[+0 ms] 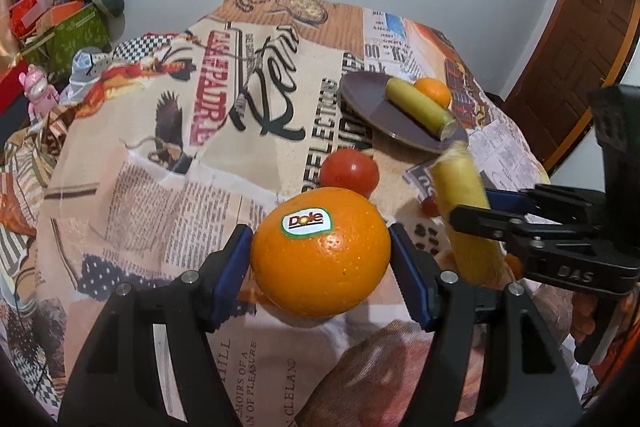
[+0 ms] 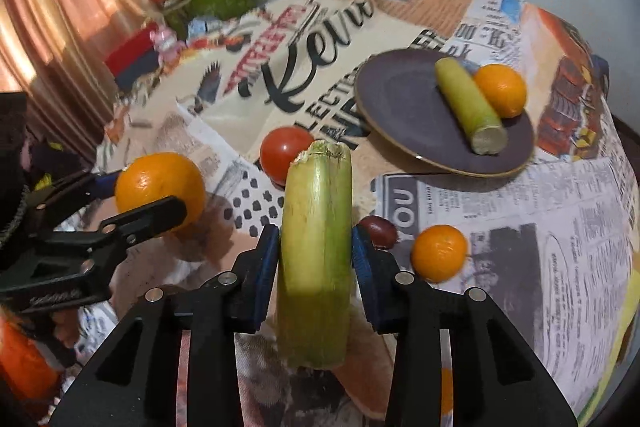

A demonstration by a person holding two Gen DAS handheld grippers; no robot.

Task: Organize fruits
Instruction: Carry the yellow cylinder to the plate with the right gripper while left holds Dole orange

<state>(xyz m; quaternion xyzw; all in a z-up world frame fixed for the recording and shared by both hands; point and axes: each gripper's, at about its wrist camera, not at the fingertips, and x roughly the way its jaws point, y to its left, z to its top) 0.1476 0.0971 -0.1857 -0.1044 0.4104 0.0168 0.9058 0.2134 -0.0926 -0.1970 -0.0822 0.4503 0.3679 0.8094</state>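
Observation:
My left gripper (image 1: 320, 259) is shut on a large orange (image 1: 320, 251) with a Dole sticker, held above the table; it also shows in the right wrist view (image 2: 160, 187). My right gripper (image 2: 316, 259) is shut on a yellow-green cane stalk (image 2: 316, 247), seen from the left wrist view (image 1: 466, 211). A dark plate (image 2: 400, 87) at the back right holds another stalk (image 2: 468, 107) and an orange (image 2: 500, 89). A tomato (image 2: 284, 151), a small orange (image 2: 439, 253) and a dark red grape (image 2: 378, 229) lie on the cloth.
The table wears a printed newspaper-style cloth (image 1: 168, 187). Boxes and toys (image 1: 60, 27) crowd the far left beyond the table. A wooden door (image 1: 580, 47) stands at the right. The white wall is behind.

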